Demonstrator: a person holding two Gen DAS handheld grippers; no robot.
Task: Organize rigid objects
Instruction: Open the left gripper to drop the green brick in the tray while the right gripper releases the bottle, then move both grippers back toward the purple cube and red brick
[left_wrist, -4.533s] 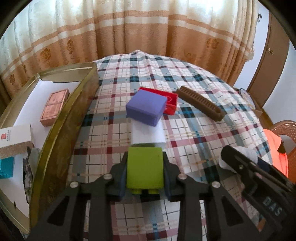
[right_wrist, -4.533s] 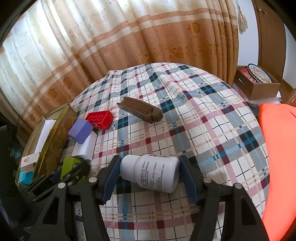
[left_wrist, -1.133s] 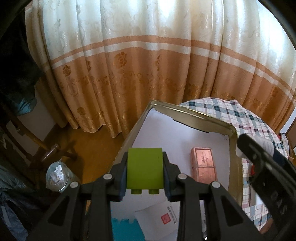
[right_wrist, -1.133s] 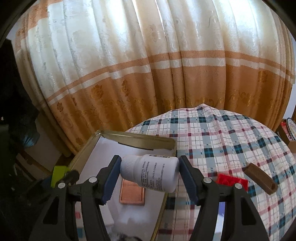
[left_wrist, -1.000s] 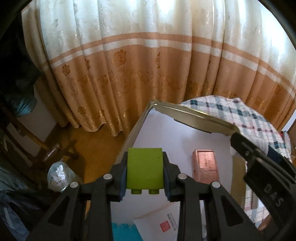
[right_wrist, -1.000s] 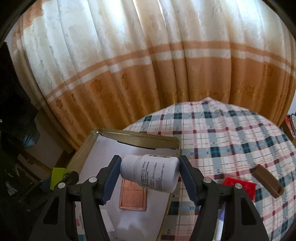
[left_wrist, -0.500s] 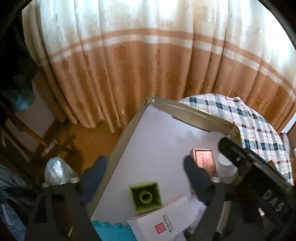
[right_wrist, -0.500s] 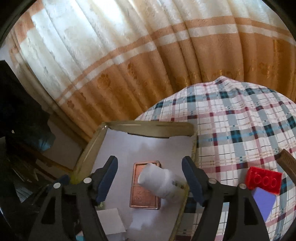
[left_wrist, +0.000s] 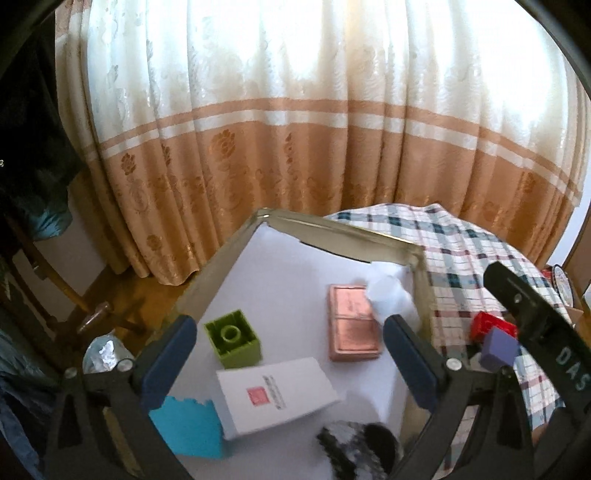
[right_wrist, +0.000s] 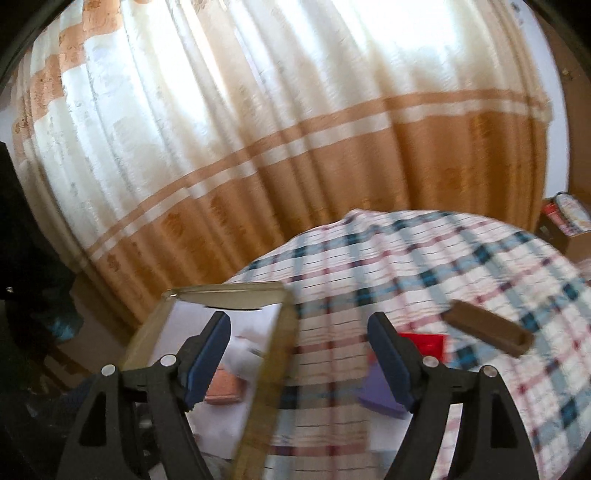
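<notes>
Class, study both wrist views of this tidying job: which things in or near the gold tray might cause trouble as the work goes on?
1. The white bottle lies on its side, partly on the copper tin by the tray wall; it may roll.
2. The green block, white box and tin crowd the tray, so later drops could knock them.
3. The right gripper, jaws opening and nothing between them, is above the tray wall and might clip it.

Setting: a home room. Floor-length cream and tan floral curtain (left_wrist: 295, 129), plaid cloth (right_wrist: 424, 266) over a table, wooden chair (left_wrist: 48, 280) on wood floor.
</notes>
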